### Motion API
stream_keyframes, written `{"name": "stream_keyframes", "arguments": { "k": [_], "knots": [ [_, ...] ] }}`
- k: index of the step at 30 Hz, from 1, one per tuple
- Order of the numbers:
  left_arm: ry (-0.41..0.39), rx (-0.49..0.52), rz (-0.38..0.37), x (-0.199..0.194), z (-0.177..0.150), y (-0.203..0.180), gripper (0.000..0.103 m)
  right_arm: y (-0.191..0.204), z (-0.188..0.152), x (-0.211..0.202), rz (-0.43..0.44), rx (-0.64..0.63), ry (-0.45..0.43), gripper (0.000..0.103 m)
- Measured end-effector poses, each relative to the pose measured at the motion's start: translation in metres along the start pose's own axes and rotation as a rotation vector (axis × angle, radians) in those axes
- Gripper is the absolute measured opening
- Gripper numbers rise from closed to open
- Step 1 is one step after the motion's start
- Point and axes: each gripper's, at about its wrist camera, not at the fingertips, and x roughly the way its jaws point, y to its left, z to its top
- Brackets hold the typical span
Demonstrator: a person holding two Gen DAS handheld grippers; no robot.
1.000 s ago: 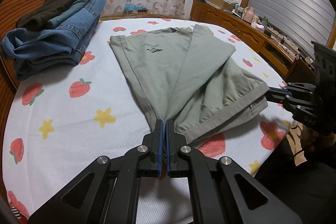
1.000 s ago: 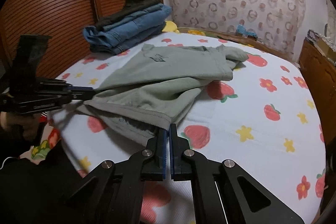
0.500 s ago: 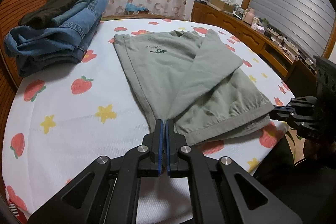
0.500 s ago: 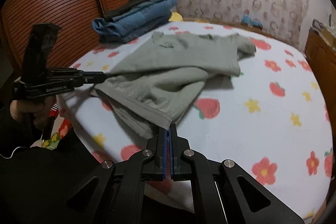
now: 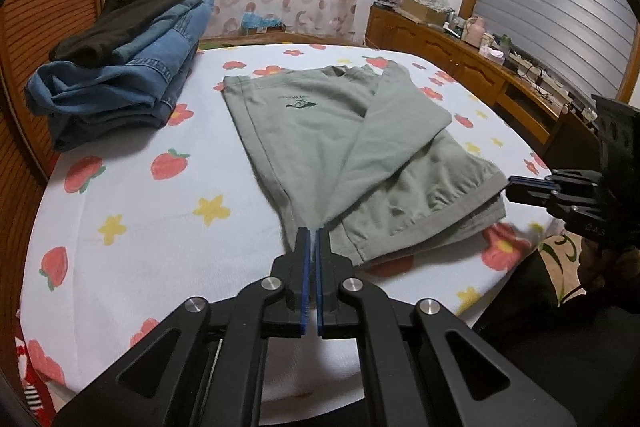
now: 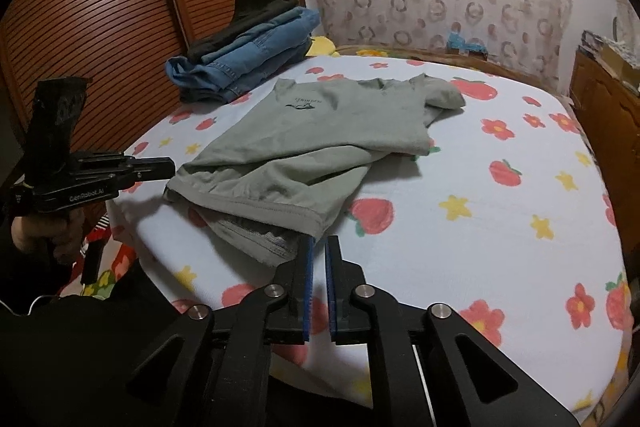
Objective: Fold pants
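Hidden or unclear: the lower layers of the green pants [image 5: 352, 147] are tucked under the top fold, so the waistband and the far leg ends cannot be traced in full. The small dark logo on the fabric is too fine to read. The clutter on the wooden sideboard [image 5: 460, 55] at the right edge is a blur of small items. Of the person, only a hand around a gripper handle at the left edge of the right wrist view and dark clothing along the bottom are visible.

Left gripper [image 5: 311, 233]: jaws pressed together on the near edge of the pants, a pointed pinch of cloth rising into the blue pads. In the right wrist view the same gripper [image 6: 170, 169] reaches in level from the left, its tip at the hem corner.

Right gripper [image 6: 319, 241]: jaws have just been opening, now a narrow slit; the hemmed corner of the pants sits at the tip of the left pad, and no pinch is evident. From the left wrist view it [image 5: 510, 183] sits just beside the cuff edge.

Pants lie mid-bed on the bedsheet [image 5: 140, 219], folded roughly in half, one panel crossing diagonally over the other. Soft matte knit, stitched hems, ribbed cuff beneath. Sheet white, printed with strawberries and flowers. A stack of folded jeans [image 5: 128, 79] with a dark garment on top sits at the far left corner, well apart. Slatted wooden doors [image 6: 120, 7] behind.
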Motion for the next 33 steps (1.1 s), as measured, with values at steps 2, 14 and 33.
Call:
{"name": "stream_keyframes", "arguments": {
  "k": [2, 14, 33],
  "knots": [
    [-0.004, 0.001, 0.004, -0.001, 0.001, -0.001, 0.003, 0.001, -0.001, -0.005, -0.008, -0.004, -0.003, 0.007],
    [-0.023, 0.013, 0.007, 0.010, 0.020, 0.000, 0.079, -0.017, 0.016, -0.004, -0.077, 0.025, -0.049, 0.028],
    [-0.008, 0.014, 0.040, 0.039, 0.052, 0.014, 0.079, -0.061, 0.075, 0.085, -0.062, 0.041, 0.074, 0.036]
  ]
}}
